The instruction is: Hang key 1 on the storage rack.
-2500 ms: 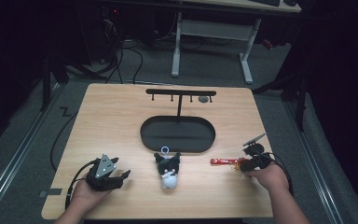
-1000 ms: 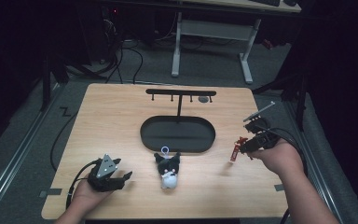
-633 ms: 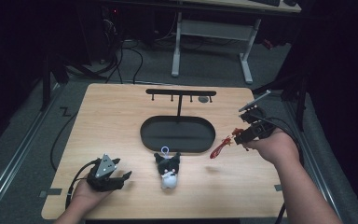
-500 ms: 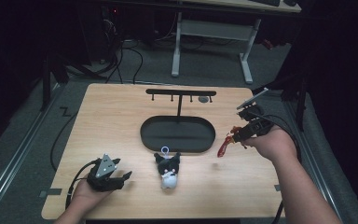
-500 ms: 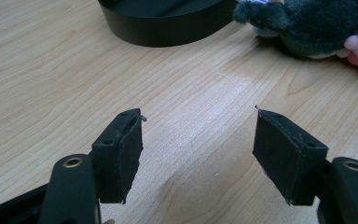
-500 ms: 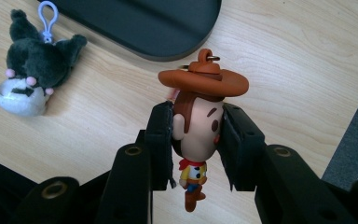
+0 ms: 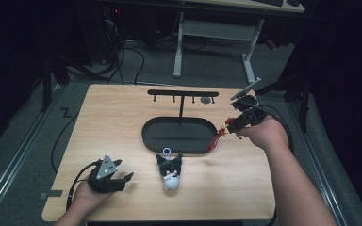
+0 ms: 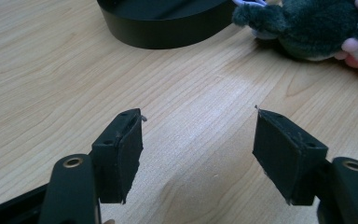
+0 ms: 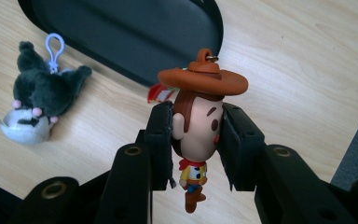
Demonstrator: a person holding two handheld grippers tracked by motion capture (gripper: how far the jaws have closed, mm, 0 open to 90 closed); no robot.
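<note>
High view, right tongs [image 7: 230, 124] raised, clamping cowboy figure [image 9: 198, 126], left tongs [image 7: 122, 178] resting agape.

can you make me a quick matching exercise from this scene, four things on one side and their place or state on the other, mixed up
Things:
1. cowboy figure
2. plush cat
3. left gripper
4. black stand

States:
A. lying on the table, in front of the oval base
B. jaws apart, holding nothing
C. clamped by the head in the right gripper
D. upright, with a hook bar on top

Pairs: 1-C, 2-A, 3-B, 4-D

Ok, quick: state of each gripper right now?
Left gripper: open, empty, low over the table.
Right gripper: closed on the cowboy figure keychain, by its head.
</note>
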